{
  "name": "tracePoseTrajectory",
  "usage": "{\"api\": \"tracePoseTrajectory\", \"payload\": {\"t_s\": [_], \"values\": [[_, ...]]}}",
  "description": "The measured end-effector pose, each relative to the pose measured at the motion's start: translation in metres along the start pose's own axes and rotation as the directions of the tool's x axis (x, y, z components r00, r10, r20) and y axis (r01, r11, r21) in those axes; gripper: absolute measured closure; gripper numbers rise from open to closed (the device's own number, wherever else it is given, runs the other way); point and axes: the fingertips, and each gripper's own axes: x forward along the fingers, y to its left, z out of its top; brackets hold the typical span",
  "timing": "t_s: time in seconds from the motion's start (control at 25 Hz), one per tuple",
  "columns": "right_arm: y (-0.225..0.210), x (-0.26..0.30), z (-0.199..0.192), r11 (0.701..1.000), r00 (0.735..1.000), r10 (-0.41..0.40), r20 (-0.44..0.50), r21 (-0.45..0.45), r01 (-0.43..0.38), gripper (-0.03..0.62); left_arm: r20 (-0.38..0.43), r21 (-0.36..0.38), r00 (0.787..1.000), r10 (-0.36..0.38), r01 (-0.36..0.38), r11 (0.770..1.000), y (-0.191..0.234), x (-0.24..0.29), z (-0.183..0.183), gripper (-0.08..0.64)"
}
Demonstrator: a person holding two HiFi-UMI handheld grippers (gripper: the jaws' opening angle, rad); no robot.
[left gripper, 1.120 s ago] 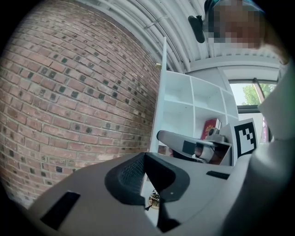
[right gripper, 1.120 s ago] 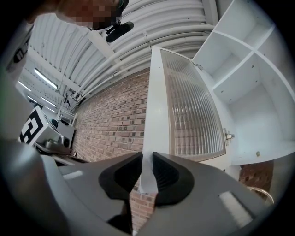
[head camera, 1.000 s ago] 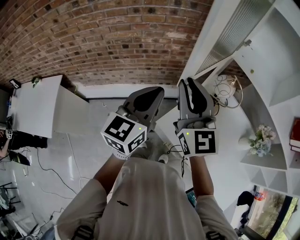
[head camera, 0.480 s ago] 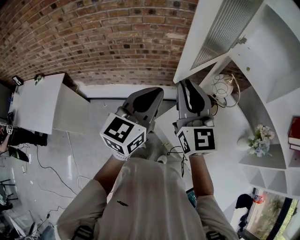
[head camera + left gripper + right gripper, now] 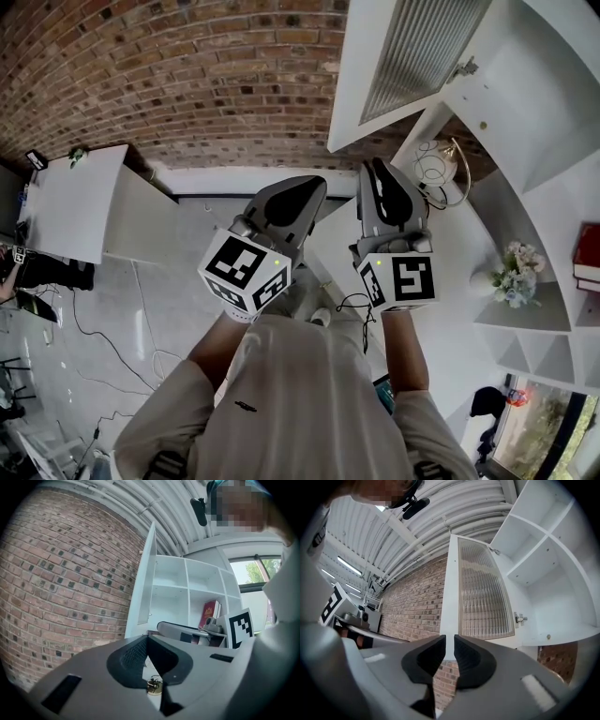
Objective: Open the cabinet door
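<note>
Brick wall (image 5: 187, 75) is running behind. White cabinet (image 5: 553, 103) at right is holding a red book (image 5: 589, 258), flowers (image 5: 517, 277) and a wire ornament (image 5: 436, 169) near the right claw (image 5: 449, 639). Cabinet door (image 5: 403, 56) is standing swung out, long axis upright, ribbed glass facing that claw. Its jaws, narrowly apart, have just been closing, with the door frame showing beyond the gap, unclamped. Left claw (image 5: 146, 637) is sitting closed, empty. White surface (image 5: 66, 206) is standing far left on the pale floor (image 5: 159, 300).
</note>
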Motion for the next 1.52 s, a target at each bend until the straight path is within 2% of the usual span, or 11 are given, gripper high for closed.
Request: {"api": "tracePoseTrajectory", "payload": {"t_s": [0.48, 1.12, 1.52], "values": [[-0.035, -0.044, 0.006, 0.997, 0.997, -0.071, 0.001, 0.002, 0.071, 0.578, 0.001, 0.018, 0.999, -0.053, 0.053, 0.998, -0.042, 0.011, -0.001, 0.551], [-0.069, -0.107, 0.020, 0.986, 0.987, -0.161, -0.007, -0.052, 0.160, 0.580, -0.001, 0.030, 0.994, -0.113, 0.113, 0.993, -0.081, 0.026, -0.005, 0.551], [-0.090, -0.140, 0.002, 0.972, 0.971, -0.234, -0.042, -0.030, 0.233, 0.580, 0.015, 0.040, 0.993, -0.114, 0.114, 0.993, -0.097, 0.028, -0.007, 0.551]]}}
